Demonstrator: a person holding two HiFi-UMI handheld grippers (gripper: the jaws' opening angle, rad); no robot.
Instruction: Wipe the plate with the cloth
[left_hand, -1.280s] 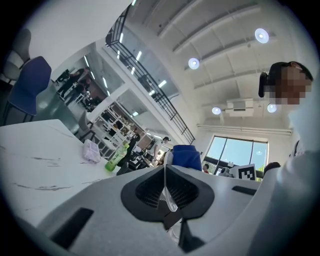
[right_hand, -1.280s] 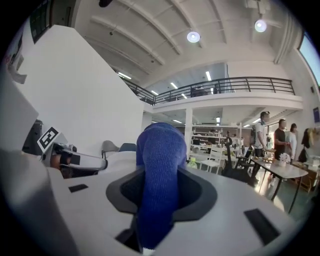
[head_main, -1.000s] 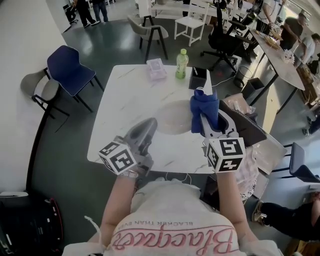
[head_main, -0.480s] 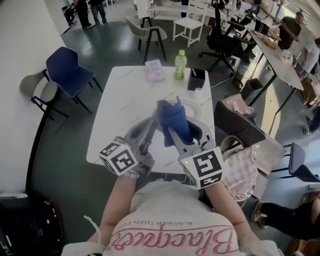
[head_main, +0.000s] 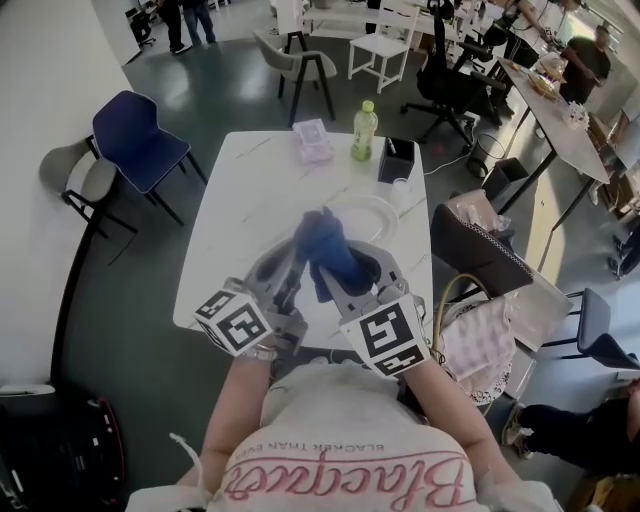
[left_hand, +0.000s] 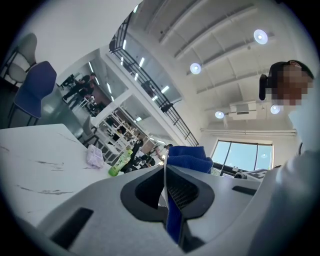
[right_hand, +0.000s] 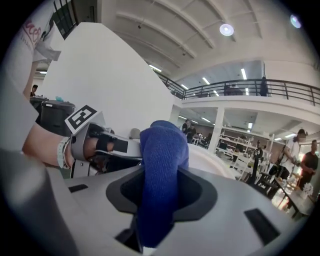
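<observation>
Marble-top table (head_main: 250, 190) in an open office; green bottle (head_main: 364, 128) and pink packet (head_main: 312, 140) sit at the far edge, not involved. Change over the last second: the right gripper (head_main: 338, 268) swung in from over the table's right edge to the middle, carrying the blue cloth (head_main: 325, 245). The cloth is now just beside the left gripper (head_main: 293, 258) and over the near part of the plate (head_main: 385, 212); can't confirm actual contact. Left gripper basically held station. Left fingers (left_hand: 184, 192) are pressed together on the plate's rim, a thin white edge showing between them. Right fingers (right_hand: 197, 192) pinch the cloth, a bunched wad sticking out past the tips. The plate is mid-table; lifted or resting, can't tell. Read: approach done, wiping strokes come next. Risk: that thin rim grip may pivot under wiping pressure.
</observation>
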